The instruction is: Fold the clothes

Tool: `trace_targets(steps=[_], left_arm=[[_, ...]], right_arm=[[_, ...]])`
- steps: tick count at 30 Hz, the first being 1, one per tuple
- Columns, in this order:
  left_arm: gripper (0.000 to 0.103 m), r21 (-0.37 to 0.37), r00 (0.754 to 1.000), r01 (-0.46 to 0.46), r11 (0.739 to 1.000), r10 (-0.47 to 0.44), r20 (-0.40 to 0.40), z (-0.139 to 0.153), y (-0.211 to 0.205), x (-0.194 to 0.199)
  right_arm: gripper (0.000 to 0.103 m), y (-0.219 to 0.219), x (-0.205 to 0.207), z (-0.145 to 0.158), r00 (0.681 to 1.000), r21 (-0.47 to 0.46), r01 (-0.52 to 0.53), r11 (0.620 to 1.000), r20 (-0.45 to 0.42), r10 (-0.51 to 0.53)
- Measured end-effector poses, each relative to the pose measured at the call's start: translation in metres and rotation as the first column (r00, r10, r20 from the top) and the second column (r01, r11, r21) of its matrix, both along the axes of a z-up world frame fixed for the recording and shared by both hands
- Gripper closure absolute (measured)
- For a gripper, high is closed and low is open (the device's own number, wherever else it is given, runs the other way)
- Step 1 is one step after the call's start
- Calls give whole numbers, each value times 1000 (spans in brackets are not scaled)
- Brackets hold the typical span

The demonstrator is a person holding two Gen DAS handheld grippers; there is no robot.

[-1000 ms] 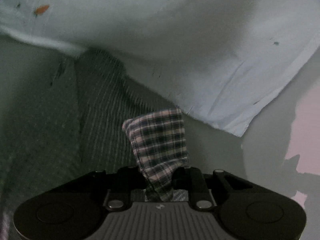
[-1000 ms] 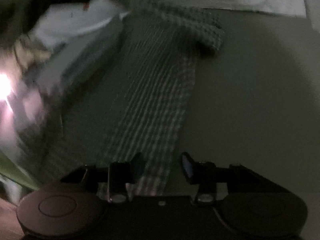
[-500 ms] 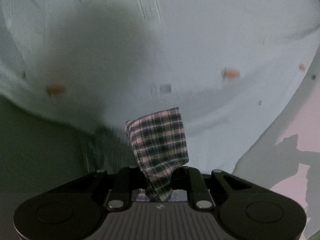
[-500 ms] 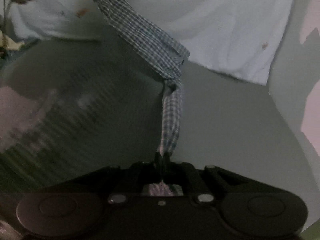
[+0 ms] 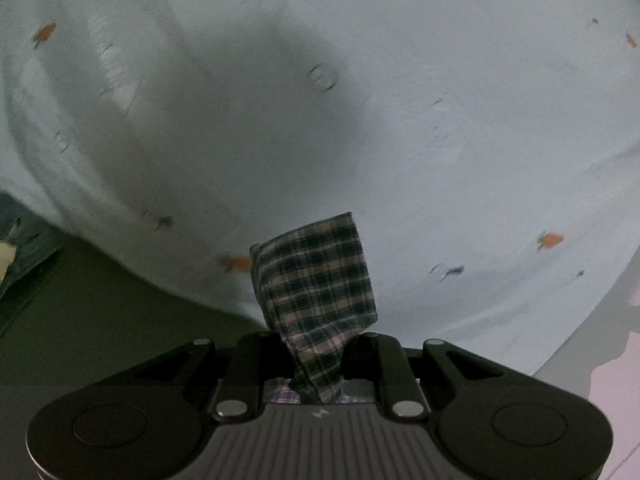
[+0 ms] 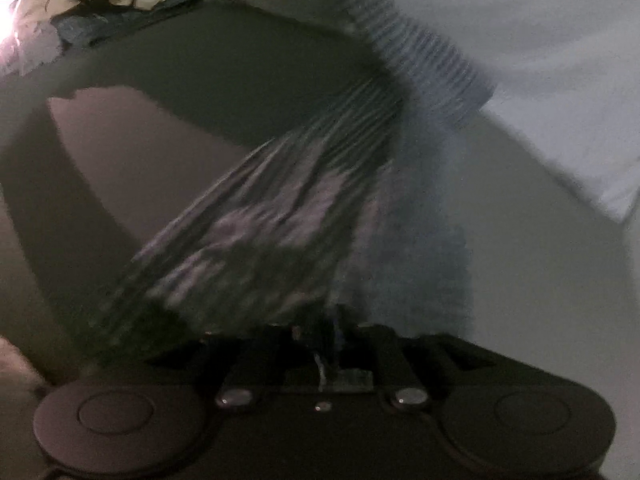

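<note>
Left wrist view, left hand-held gripper [image 5: 318, 354] pinching stiff plaid cloth [image 5: 316, 280], pale speckled sheet [image 5: 440, 140] behind.

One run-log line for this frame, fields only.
left gripper: shut on plaid cloth | right gripper: blurred, jaws just opening, plaid cloth at jaws | backdrop: pale sheet | step: fold underway

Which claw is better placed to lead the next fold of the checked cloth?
Probably left. The left claw clamps a corner of the checked cloth. On the right claw the jaws have just been opening, cloth blurred between them, grip uncertain.
</note>
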State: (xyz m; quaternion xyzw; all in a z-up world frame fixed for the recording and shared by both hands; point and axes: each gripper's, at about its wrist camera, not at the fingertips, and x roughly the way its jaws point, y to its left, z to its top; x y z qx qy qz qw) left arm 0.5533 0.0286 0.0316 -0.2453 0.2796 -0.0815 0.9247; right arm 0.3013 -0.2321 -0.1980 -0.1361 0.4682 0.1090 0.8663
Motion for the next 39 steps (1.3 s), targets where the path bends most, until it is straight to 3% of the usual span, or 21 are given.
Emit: trace_targets(steps=[3, 5, 7, 8, 10, 12, 13, 15, 16, 17, 19, 21, 24, 26, 27, 31, 34, 36, 39], left_arm=[[84, 49, 998, 58, 997, -59, 13, 1, -7, -11], [84, 121, 989, 127, 985, -135, 59, 12, -22, -25], [83, 213, 963, 218, 953, -245, 113, 27, -48, -43], [83, 274, 939, 273, 922, -317, 133, 34, -65, -55], [82, 400, 866, 386, 831, -476, 151, 44, -102, -82], [80, 506, 766, 502, 702, -632, 117, 41, -140, -113], [80, 545, 708, 560, 624, -702, 75, 33, -161, -130], [80, 583, 615, 648, 490, -788, -22, 11, -192, -155], [80, 588, 561, 697, 410, -823, -91, -5, -210, -169], [80, 586, 520, 729, 353, -843, -140, -20, -224, -181], [80, 562, 468, 781, 273, -852, -236, -49, -245, -195], [75, 525, 449, 817, 239, -835, -319, -77, -262, -203], [57, 474, 435, 852, 221, -802, -409, -113, -279, -207], [45, 441, 441, 866, 237, -779, -446, -134, -277, -213], [44, 420, 444, 871, 253, -771, -457, -143, -275, -213], [23, 330, 465, 879, 344, -773, -431, -142, -264, -223], [18, 256, 477, 878, 405, -794, -378, -128, -251, -235], [15, 214, 507, 862, 459, -791, -344, -124, -238, -239], [15, 170, 573, 818, 550, -750, -330, -123, -219, -240]], right_arm=[[70, -8, -6, 3, 998, 133, 44, 990, -44, -38], [59, -20, -12, 15, 997, 175, 71, 982, -26, -68], [56, -38, -18, 28, 993, 199, 117, 973, 2, -120], [56, -48, -19, 32, 988, 214, 149, 965, 12, -155], [56, -68, -17, 35, 972, 246, 222, 943, 22, -234], [56, -90, -16, 36, 948, 283, 300, 911, 18, -318], [56, -102, -16, 35, 933, 309, 338, 889, 11, -359], [56, -124, -16, 33, 902, 373, 403, 836, -5, -432], [56, -136, -18, 32, 884, 406, 432, 805, -15, -467], [56, -146, -21, 30, 868, 428, 458, 780, -26, -495], [56, -159, -30, 27, 841, 439, 502, 745, -48, -538], [56, -169, -36, 23, 831, 443, 520, 730, -66, -552], [56, -179, -35, 12, 828, 452, 534, 715, -107, -551], [56, -183, -33, 6, 830, 460, 535, 708, -131, -542], [56, -184, -32, 5, 835, 460, 529, 713, -133, -534], [56, -182, -27, 2, 860, 457, 492, 741, -126, -494], [56, -179, -25, 6, 879, 493, 461, 738, -142, -455], [54, -178, -21, 10, 890, 522, 438, 732, -136, -435], [53, -174, -13, 11, 895, 583, 415, 698, -125, -428]])
